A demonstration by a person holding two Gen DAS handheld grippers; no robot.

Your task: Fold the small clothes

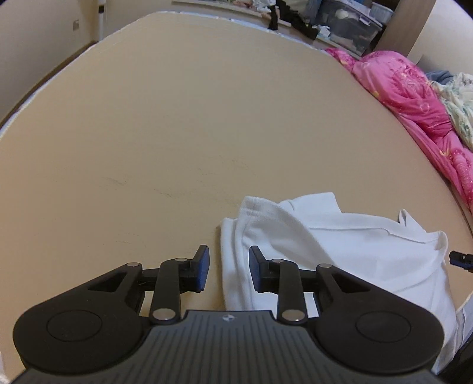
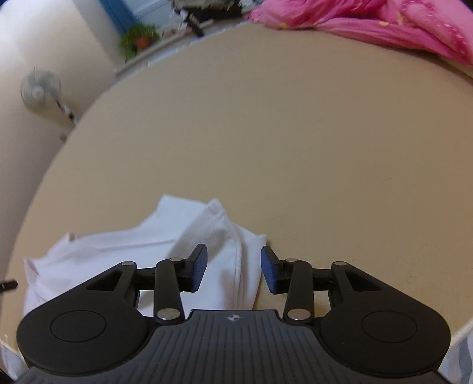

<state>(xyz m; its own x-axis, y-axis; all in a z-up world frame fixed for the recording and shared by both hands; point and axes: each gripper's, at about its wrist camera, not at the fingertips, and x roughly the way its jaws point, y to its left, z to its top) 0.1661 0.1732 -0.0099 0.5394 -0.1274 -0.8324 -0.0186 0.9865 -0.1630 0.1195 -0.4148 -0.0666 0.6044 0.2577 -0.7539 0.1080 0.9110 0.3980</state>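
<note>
A: Both grippers hang over the near edges of the white garment, jaws partly apart and pressing on nothing. The left gripper straddles its left hem; the right gripper straddles the hem on the other side.

B: To fold well, each probably should pinch a single layer at a corner, then lift together so the cloth stays taut.

A: The garment lies rumpled at the near edge of the tan counter, which is otherwise bare.

B: A pink quilt is heaped at the far right, with storage boxes beyond and a fan by the wall.
</note>
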